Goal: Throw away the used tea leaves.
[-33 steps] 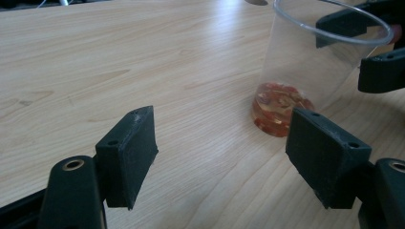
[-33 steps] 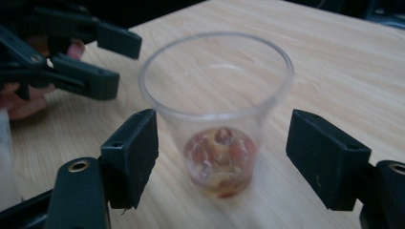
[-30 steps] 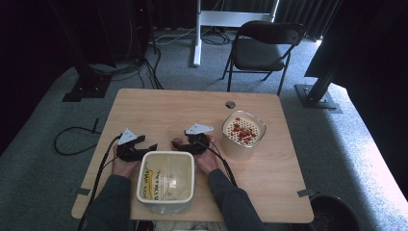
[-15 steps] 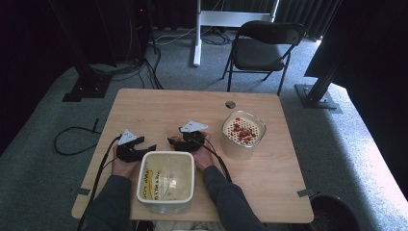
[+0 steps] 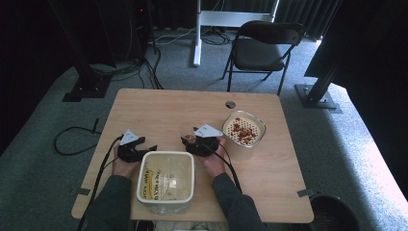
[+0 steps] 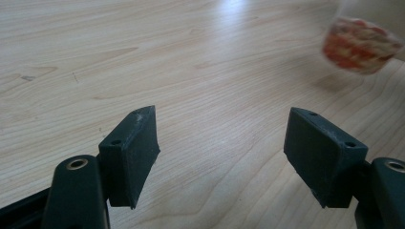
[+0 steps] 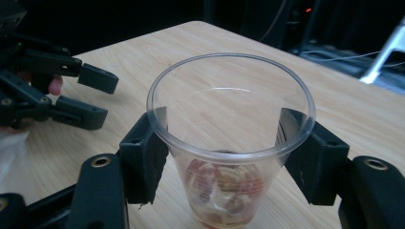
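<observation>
My right gripper point(image 7: 224, 152) is shut on a clear plastic cup point(image 7: 229, 119), its pads pressing the wall just under the rim. Its jaws have just been closing on the cup. A few red and white bits lie in the cup's bottom. From above, the right gripper point(image 5: 190, 140) is mid-table, left of a bowl of red pieces point(image 5: 244, 130). My left gripper point(image 6: 222, 143) is open over bare wood; its jaws have just closed a little, with nothing between them. The cup point(image 6: 359, 44) shows blurred at that view's top right, above its shadow.
A white tub point(image 5: 166, 180) with a yellowish lining stands at the front edge of the wooden table point(image 5: 159, 110), between my forearms. The left gripper point(image 5: 153, 148) is by its far left corner. A folding chair point(image 5: 262, 45) stands beyond the table. Cables trail off the left side.
My right gripper has shifted a little to the left and back again with the cup in its jaws. The left hand has kept its place.
</observation>
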`<state>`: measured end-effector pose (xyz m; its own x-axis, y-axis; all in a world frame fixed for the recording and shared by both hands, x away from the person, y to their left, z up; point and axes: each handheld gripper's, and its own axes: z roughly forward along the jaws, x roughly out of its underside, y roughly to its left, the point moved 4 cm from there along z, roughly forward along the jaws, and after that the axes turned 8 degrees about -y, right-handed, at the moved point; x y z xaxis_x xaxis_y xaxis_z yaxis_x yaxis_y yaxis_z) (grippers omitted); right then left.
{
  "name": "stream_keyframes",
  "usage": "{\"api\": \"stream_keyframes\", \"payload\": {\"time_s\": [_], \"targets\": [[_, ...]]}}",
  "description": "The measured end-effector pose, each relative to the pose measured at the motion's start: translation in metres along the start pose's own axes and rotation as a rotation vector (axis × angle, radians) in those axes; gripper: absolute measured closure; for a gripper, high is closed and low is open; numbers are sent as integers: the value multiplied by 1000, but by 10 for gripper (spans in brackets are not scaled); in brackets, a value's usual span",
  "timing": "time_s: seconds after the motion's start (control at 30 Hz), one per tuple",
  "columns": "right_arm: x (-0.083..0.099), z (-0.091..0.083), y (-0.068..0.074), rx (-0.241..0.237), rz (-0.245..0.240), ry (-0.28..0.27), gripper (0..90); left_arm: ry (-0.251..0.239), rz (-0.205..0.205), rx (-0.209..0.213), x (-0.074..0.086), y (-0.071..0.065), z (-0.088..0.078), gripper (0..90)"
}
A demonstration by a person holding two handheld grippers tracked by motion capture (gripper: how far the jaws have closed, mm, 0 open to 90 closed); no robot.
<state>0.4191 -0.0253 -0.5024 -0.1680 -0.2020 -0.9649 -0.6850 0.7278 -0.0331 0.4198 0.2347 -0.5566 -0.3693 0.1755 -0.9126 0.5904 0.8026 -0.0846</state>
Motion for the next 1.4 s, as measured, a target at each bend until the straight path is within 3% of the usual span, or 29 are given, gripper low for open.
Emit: {"api": "stream_keyframes", "payload": {"time_s": [0.33,0.57,0.7,0.9,1.13,1.4], "targets": [[-5,-36,0,101,39,5,362,13,14,-7,1,-1,2,280],[-17,-72,4,102,14,-20,363,16,17,-7,1,-2,2,280],[-26,-101,-2,97,65,-49,364,20,21,-10,1,-2,2,280],[-37,-136,-11,112,49,-49,365,25,23,-11,1,-2,3,280],[-49,-170,-32,140,40,-71,369,30,25,-14,2,-3,3,280],[-55,-204,-67,250,36,-109,381,36,32,-17,2,-3,4,280]]}}
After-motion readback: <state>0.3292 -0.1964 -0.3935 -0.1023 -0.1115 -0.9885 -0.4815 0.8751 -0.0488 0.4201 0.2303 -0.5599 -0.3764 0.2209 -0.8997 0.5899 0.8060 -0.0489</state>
